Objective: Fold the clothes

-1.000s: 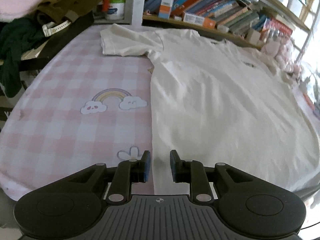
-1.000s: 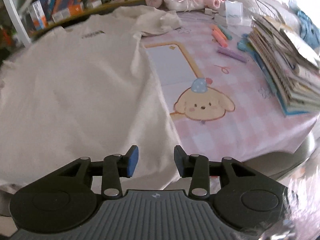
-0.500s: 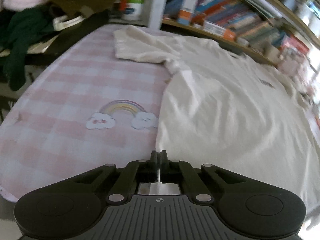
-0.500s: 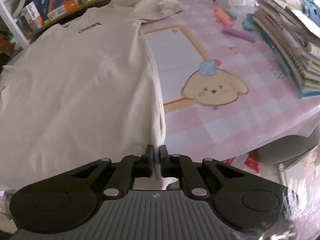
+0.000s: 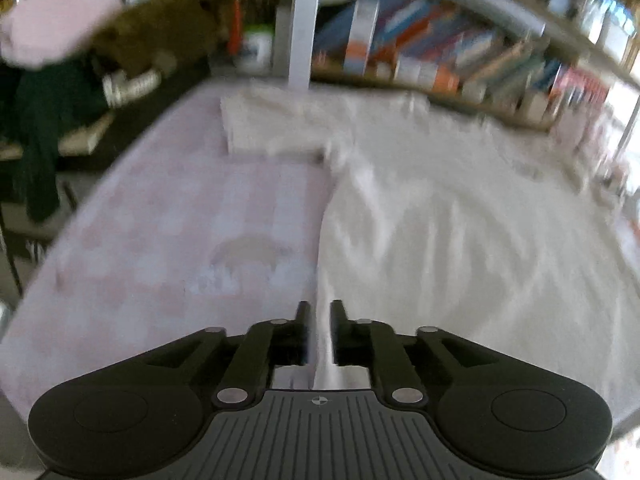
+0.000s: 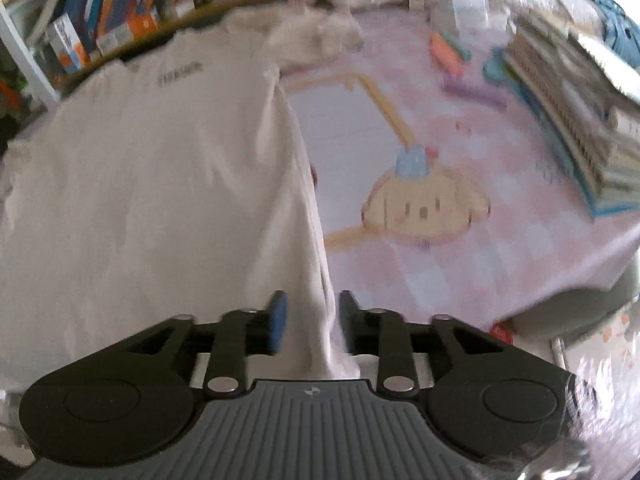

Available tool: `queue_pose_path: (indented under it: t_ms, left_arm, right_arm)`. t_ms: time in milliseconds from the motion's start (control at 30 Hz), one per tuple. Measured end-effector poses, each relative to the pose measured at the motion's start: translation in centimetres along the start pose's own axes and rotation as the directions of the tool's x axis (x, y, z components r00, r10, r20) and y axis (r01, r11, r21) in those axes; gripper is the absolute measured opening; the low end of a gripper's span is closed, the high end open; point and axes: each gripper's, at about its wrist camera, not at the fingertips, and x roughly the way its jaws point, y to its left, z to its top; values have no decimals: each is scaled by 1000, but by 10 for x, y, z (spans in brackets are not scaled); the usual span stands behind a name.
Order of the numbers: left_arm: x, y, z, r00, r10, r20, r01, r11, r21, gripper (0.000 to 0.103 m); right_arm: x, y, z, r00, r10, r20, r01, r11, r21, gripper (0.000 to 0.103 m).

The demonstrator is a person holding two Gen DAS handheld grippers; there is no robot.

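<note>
Cream T-shirt [image 6: 160, 184] lies spread on the table [image 6: 440, 280]. Its hem corners sit between parted fingers: left gripper [image 5: 320, 320] narrowly, right gripper [image 6: 310, 320] widely. For any lift, we seat both corners deep and level.

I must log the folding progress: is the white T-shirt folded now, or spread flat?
Spread, not folded. The T-shirt lies open on the table, chest print showing and one sleeve out sideways.

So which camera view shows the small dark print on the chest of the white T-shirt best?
The right wrist view. There the print is a dark line of letters near the collar of the white T-shirt, though too blurred to read. In the left wrist view, the same print is only a faint smudge, far off and lost in motion blur.
</note>
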Motion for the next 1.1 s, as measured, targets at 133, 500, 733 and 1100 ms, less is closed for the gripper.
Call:
queue_pose_path:
  t_ms: [133,500,733,1100]
  left_arm:
    - [4,-17,18,998,-37,43,36,999,25,41]
    - [68,-102,42,999,-41,-36,46,987,151,56]
    - [101,-135,52,997,15,-77,-2,985,174,61]
    - [123,-145,54,991,46,-126,-23,985,171,69]
  right_arm:
    - [4,5,34,999,26,45,-25,1000,-10,38]
    - [70,9,119,996,59,62,-53,994,-92,46]
    - [120,-18,179,996,-11,91,24,990,-142,49]
    - [174,-38,253,990,-29,137,45,992,-114,44]
